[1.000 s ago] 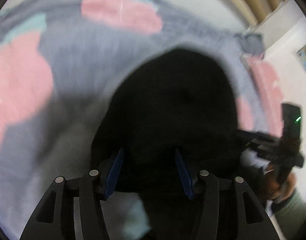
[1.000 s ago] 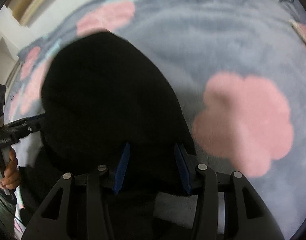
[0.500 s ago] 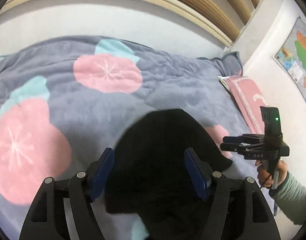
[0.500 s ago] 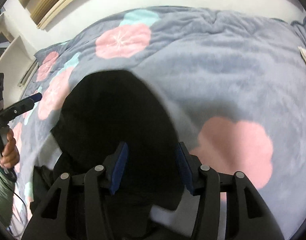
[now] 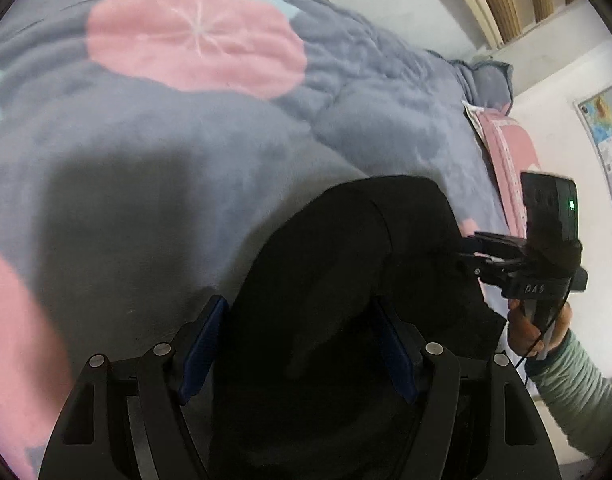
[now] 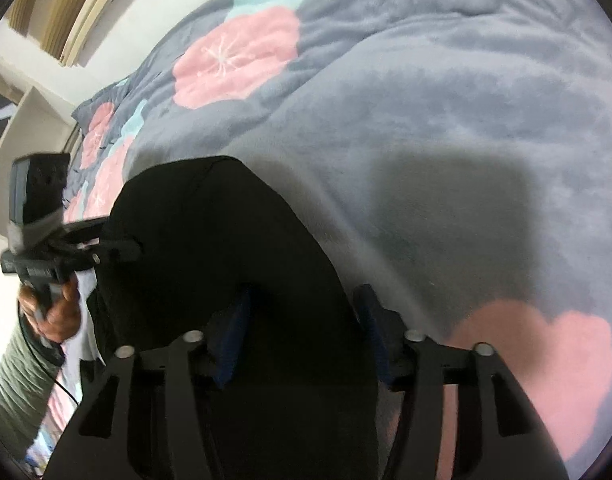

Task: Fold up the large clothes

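Change: both cameras tip lower than half a second ago, the black garment point(image 5: 345, 280) filling more of each view.
Left gripper point(image 5: 302, 344): blue pads spread, black cloth between; whether they pinch it, cannot tell.
Right gripper point(image 6: 302, 332): same, grip unclear.
Garment: bunched on the grey flowered blanket point(image 6: 445, 128).
Around: pink pillow point(image 5: 509, 152), wall map point(image 5: 609, 140).
Room: bare blanket ahead.

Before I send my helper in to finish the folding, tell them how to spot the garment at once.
Find the bed with the grey fleece blanket printed with large pink flowers. The black garment lies on it near the front, between the left tool and right tool. It is the only plain black thing on that pastel bedding.
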The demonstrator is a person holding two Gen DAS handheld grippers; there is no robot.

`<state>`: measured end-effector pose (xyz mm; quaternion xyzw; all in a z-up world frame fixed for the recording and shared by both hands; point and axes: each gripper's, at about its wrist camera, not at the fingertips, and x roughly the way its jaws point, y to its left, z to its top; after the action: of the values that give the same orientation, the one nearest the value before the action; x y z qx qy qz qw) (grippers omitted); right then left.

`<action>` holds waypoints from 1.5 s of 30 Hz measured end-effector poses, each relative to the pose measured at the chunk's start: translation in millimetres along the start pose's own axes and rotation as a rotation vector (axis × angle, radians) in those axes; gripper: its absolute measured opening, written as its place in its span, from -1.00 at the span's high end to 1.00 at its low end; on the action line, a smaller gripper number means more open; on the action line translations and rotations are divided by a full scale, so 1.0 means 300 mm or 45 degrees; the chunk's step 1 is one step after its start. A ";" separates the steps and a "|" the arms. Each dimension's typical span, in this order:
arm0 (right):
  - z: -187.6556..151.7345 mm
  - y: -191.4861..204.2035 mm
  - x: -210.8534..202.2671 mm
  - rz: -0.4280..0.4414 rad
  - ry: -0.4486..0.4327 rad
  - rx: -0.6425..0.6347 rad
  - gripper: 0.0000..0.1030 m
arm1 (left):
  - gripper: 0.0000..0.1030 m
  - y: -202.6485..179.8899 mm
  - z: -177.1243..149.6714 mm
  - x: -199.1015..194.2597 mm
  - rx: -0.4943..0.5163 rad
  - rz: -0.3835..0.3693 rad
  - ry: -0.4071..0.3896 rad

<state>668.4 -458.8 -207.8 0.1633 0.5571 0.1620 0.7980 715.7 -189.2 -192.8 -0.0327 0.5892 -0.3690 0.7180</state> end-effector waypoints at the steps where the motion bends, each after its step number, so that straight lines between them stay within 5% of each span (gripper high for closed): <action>1: -0.004 0.014 -0.002 0.006 -0.002 -0.024 -0.14 | -0.02 -0.018 -0.006 -0.003 0.033 0.020 -0.011; 5: -0.051 0.129 -0.043 -0.070 -0.053 -0.193 0.53 | 0.48 -0.100 -0.053 -0.066 0.148 0.063 -0.078; 8: -0.104 0.217 -0.121 -0.114 -0.130 -0.278 0.66 | 0.56 -0.150 -0.092 -0.143 0.172 0.077 -0.136; 23: -0.606 0.600 -0.629 -0.223 -0.338 -0.461 0.68 | 0.58 -0.517 -0.537 -0.624 0.299 0.145 -0.344; 30: -0.940 0.639 -0.698 -0.196 -0.303 -0.432 0.68 | 0.58 -0.632 -0.848 -0.660 0.296 0.140 -0.300; 35: -1.164 0.612 -0.627 -0.145 -0.144 -0.350 0.65 | 0.58 -0.637 -1.096 -0.571 0.206 0.130 -0.164; 38: -1.243 0.563 -0.560 -0.163 -0.021 -0.238 0.31 | 0.58 -0.602 -1.208 -0.481 0.135 0.191 -0.045; 40: -1.268 0.531 -0.557 -0.139 0.010 -0.163 0.31 | 0.58 -0.568 -1.252 -0.457 0.058 0.207 0.008; 45: -1.208 0.572 -0.708 -0.130 -0.120 -0.140 0.30 | 0.38 -0.543 -1.281 -0.636 -0.060 0.088 -0.118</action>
<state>244.4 -369.8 -72.6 0.0980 0.5167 0.1436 0.8383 294.8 -49.8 -73.9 -0.0463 0.5646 -0.3281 0.7559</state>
